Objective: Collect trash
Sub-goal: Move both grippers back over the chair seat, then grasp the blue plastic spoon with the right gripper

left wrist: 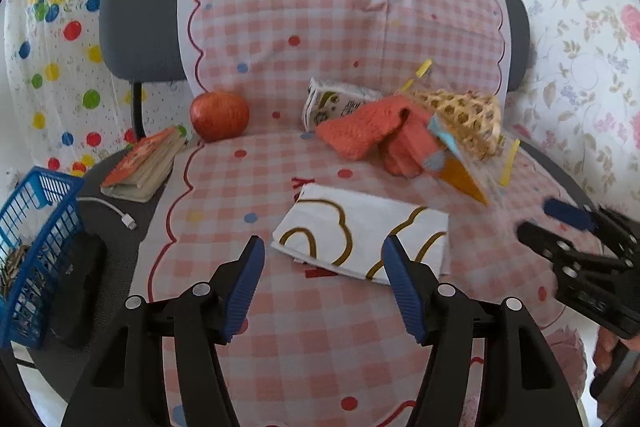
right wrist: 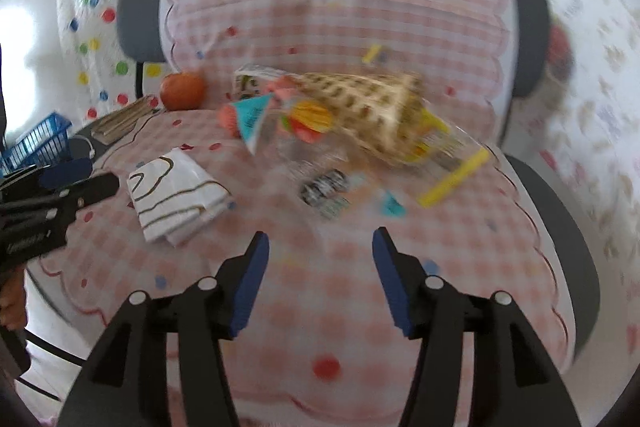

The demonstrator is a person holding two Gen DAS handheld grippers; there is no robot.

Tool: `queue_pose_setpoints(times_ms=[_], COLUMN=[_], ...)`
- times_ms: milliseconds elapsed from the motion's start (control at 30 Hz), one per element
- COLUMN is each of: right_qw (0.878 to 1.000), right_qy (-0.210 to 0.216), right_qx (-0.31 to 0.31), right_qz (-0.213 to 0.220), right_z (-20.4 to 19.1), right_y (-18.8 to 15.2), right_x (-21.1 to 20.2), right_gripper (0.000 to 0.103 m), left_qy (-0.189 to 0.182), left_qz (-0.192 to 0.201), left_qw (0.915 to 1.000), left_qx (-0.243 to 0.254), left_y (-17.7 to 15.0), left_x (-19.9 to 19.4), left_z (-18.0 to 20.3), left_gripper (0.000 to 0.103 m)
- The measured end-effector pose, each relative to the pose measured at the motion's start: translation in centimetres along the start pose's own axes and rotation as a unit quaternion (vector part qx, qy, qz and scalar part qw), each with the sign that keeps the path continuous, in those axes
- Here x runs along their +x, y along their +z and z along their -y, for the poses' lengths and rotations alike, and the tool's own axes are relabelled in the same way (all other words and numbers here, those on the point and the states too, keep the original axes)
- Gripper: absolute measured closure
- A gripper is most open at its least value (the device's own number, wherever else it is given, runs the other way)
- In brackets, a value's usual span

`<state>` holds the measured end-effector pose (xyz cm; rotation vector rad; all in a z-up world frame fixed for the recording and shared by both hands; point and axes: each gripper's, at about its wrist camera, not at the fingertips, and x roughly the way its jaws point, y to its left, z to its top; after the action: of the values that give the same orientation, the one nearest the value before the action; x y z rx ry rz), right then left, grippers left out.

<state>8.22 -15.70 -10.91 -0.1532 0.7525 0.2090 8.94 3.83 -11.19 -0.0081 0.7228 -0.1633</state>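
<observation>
Wrappers (right wrist: 320, 193) are blurring mid-cloth — print unreadable. Napkin (left wrist: 362, 233) is lying before left gripper (left wrist: 323, 259); right gripper (right wrist: 320, 251) is hovering — both jaws apart.

The right gripper (right wrist: 320, 247), jaws apart, hangs over the blurred clear snack bag (right wrist: 360, 147).

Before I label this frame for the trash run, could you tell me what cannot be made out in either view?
- Blue basket, left wrist view: cut off by the edge; contents too dark to identify.
- Clear snack bag, right wrist view: motion blur makes its print unreadable.
- Carton, left wrist view: partly hidden behind the orange cloth.
- Left gripper and right gripper: both open, empty.
</observation>
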Motion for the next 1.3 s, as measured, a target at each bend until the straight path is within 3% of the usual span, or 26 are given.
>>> queue_pose_setpoints(times_ms=[233,267,300,400,500,733,867,1067,1200,1300], right_qw=[0.997,0.997,0.997,0.997,0.997,0.988,0.986,0.984,0.982,0.982], right_qy=[-0.045,-0.052,-0.052,-0.056,-0.053,0.018,0.033,0.048,0.055,0.058], right_qx=[-0.059,-0.062,-0.061,-0.039,-0.002,0.13,0.147,0.154,0.163,0.164], right_qz=[-0.001,0.003,0.006,0.03,0.054,0.077,0.077,0.074,0.077,0.078], right_z=[-2.2,-2.1,-2.0,-0.8,1.4,7.8,8.5,8.6,9.0,9.1], right_y=[2.2,2.3,2.5,2.6,2.4,0.5,-1.1,-2.5,-2.9,-3.1], right_x=[3.6,3.7,3.6,2.1,-0.2,-5.7,-7.2,-7.5,-7.6,-7.7], right_gripper=[0.05,0.058,0.071,0.092,0.099,0.101,0.101,0.101,0.101,0.101], left_qy=[-0.003,-0.004,-0.007,-0.012,-0.021,-0.041,-0.033,0.031,0.054,0.041], left_qz=[-0.004,-0.003,-0.003,-0.002,-0.002,-0.004,-0.01,-0.031,-0.048,-0.048], left_qw=[1.0,1.0,1.0,0.9999,0.9996,0.9977,0.9965,0.9925,0.9889,0.9919], left_qx=[-0.003,-0.002,0.0,0.009,0.02,0.053,0.075,0.114,0.13,0.11], left_y=[-0.4,-0.4,-0.5,-0.6,-0.6,0.1,0.5,0.8,0.3,0.2], left_x=[0.1,0.0,-0.1,-0.2,-0.2,0.5,1.6,4.4,5.9,6.3], left_z=[-0.7,-0.6,-0.5,0.2,1.4,5.2,7.4,9.5,10.2,9.5], left_gripper=[0.04,0.04,0.04,0.04,0.04,0.04,0.04,0.04,0.04,0.039])
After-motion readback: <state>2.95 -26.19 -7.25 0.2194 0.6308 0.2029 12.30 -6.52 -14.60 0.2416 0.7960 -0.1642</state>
